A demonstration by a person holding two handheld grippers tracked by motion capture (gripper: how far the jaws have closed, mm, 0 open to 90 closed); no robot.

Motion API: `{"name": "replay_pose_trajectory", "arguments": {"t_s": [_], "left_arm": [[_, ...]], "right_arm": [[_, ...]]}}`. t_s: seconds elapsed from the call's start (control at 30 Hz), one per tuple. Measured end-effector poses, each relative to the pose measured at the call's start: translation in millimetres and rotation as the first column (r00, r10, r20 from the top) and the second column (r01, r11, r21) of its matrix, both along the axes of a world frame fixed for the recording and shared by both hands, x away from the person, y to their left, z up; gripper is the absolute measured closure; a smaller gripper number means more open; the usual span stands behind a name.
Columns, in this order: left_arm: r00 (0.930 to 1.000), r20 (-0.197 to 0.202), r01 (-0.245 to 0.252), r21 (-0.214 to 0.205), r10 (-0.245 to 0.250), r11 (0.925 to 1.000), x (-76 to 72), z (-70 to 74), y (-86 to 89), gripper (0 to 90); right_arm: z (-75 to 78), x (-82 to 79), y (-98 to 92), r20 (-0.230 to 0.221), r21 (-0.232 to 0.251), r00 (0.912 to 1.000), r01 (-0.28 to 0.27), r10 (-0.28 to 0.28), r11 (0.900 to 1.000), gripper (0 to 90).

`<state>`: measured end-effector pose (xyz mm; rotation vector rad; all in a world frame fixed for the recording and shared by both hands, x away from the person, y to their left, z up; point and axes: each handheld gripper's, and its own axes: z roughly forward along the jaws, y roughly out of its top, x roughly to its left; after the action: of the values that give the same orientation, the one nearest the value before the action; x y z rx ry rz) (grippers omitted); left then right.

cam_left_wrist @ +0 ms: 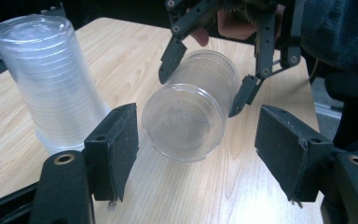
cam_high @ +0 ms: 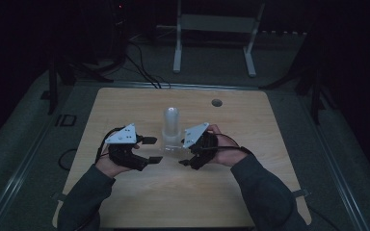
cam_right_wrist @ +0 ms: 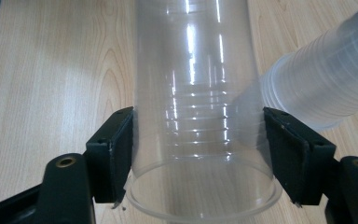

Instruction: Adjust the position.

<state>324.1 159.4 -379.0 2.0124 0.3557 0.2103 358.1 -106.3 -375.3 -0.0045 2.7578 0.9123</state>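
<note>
Left tongs [cam_left_wrist: 196,154] spread wide, nothing pinched, facing the base of a clear cup [cam_left_wrist: 186,116]. Upside-down cup stack [cam_left_wrist: 46,84] standing mid-bench [cam_high: 125,192]. Right tongs [cam_right_wrist: 198,154] pinching that clear cup, held just above the wood.

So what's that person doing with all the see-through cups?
A person works at a wooden table with a gripper in each hand. The right gripper is clamped around a clear plastic cup, held on its side. The left gripper hovers open just in front of it, touching nothing. A stack of clear cups stands upside down on the table behind them.
</note>
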Motion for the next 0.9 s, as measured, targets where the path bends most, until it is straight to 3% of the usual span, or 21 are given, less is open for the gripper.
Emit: {"name": "replay_pose_trajectory", "arguments": {"t_s": [0.1, 0.37, 0.53, 0.57, 0.73, 0.9], "left_arm": [[1.0000, 0.004, -0.001, 0.037, 0.000, 0.9993, 0.7, 2.1, -1.1, 29.9], [0.9999, 0.010, 0.004, 0.085, -0.005, 0.9963, 5.0, 10.1, -3.2, 29.3], [0.9998, 0.010, 0.013, 0.147, -0.015, 0.9890, 7.8, 11.8, -8.9, 28.9], [0.9997, 0.013, 0.019, 0.178, -0.022, 0.9839, 8.4, 13.0, -11.3, 28.9], [0.9990, 0.028, 0.027, 0.230, -0.035, 0.9728, 8.5, 17.3, -16.7, 29.0], [0.9987, 0.032, 0.030, 0.244, -0.039, 0.9694, 7.7, 19.2, -18.6, 29.3]], "right_arm": [[0.6, -0.4, 0.8, 0.004, -0.006, 1.0000, -0.003, 0.003, 1.0000, 29.2], [1.4, -1.3, 3.5, 0.008, -0.022, 0.9999, -0.010, 0.010, 0.9997, 29.2], [0.8, -1.7, 5.2, 0.016, -0.054, 0.9997, -0.018, 0.019, 0.9984, 29.2], [0.9, -2.0, 5.4, 0.016, -0.059, 0.9997, -0.017, 0.018, 0.9981, 29.2], [0.8, -1.6, 5.6, 0.020, -0.068, 0.9996, -0.018, 0.019, 0.9975, 29.2], [-0.3, -0.9, 6.4, 0.022, -0.084, 0.9996, -0.014, 0.016, 0.9964, 29.2]]}}
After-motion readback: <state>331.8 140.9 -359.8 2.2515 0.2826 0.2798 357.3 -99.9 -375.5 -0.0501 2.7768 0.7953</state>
